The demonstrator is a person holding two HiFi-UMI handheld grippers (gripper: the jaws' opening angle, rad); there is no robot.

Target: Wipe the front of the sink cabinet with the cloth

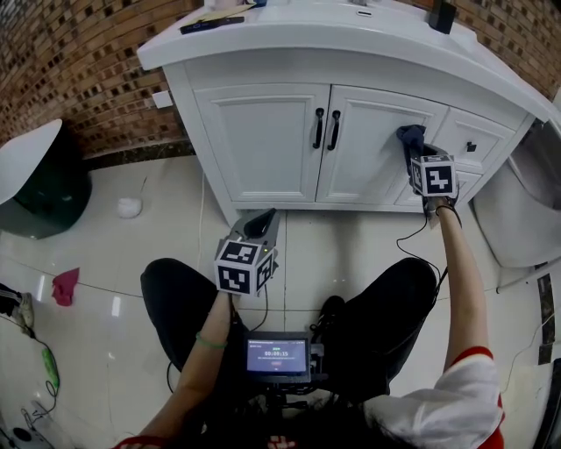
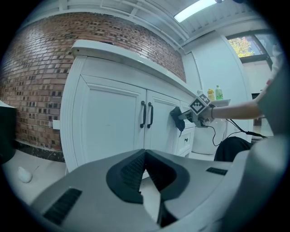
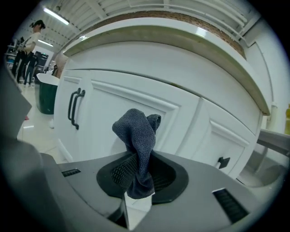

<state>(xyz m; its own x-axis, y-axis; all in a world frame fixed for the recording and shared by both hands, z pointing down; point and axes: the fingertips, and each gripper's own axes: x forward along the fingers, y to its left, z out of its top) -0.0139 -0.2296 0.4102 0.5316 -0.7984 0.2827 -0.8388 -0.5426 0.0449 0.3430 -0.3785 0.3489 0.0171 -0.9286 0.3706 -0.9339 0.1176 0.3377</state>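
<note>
Cloth (image 3: pixel 136 133): dark grey, bunched, held against the right door of the white sink cabinet (image 1: pixel 263 145), near the door's outer edge.
Right gripper (image 3: pixel 138 170): jaws clamped on the cloth.
Left gripper (image 2: pixel 145 157): jaws together, nothing between them, low in front of the cabinet, above the floor (image 1: pixel 359 241).

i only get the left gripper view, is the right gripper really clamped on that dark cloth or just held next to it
Observer: Clamped. The right gripper view shows the right gripper with both jaws shut on the dark grey cloth, which bunches up above them.
Operator: any spare cloth around
Observer: Possibly. The head view shows what looks like a small red rag on the floor tiles, to the person's left, near the dark green bin.
Operator: anything on top of the cabinet
Observer: The head view shows a long black object near the left front edge of the white countertop. I cannot tell what it is.
</note>
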